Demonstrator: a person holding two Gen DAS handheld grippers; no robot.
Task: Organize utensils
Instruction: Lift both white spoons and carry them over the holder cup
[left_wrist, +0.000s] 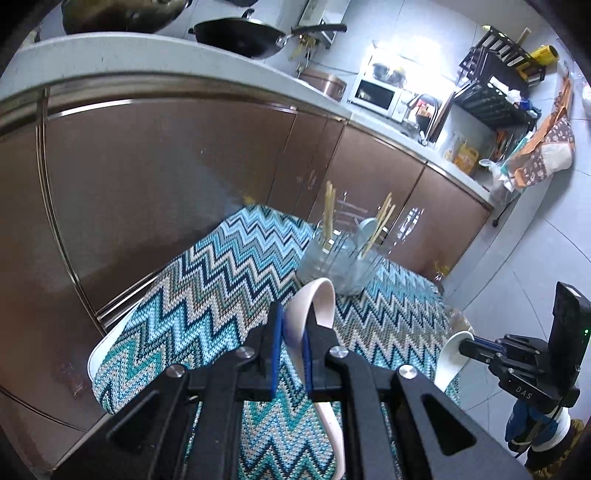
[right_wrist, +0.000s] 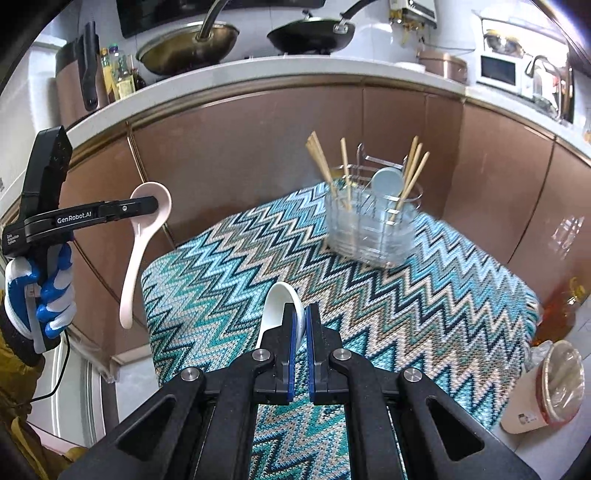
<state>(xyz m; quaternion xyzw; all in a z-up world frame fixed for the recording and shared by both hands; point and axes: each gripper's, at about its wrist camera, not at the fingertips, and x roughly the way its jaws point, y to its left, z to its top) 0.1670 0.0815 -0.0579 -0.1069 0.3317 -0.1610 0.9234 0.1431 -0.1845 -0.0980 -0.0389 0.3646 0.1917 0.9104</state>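
Observation:
My left gripper (left_wrist: 293, 317) is shut on the bowl of a pale pink spoon (left_wrist: 317, 295), held above the zigzag cloth; from the right wrist view the left gripper (right_wrist: 153, 205) holds that pink spoon (right_wrist: 138, 243) by its bowl, handle hanging down. My right gripper (right_wrist: 306, 314) is shut on a white spoon (right_wrist: 279, 306); in the left wrist view the right gripper (left_wrist: 466, 346) grips that white spoon (left_wrist: 452, 354) at the table's right edge. A clear utensil holder (right_wrist: 371, 225) with chopsticks and a light blue spoon (right_wrist: 387, 181) stands at the cloth's far side, and also shows in the left wrist view (left_wrist: 341, 258).
The zigzag cloth (right_wrist: 424, 295) covers a small table in front of brown kitchen cabinets (right_wrist: 258, 147). A white bin with a plastic liner (right_wrist: 546, 387) stands on the floor at the right. Woks sit on the counter above.

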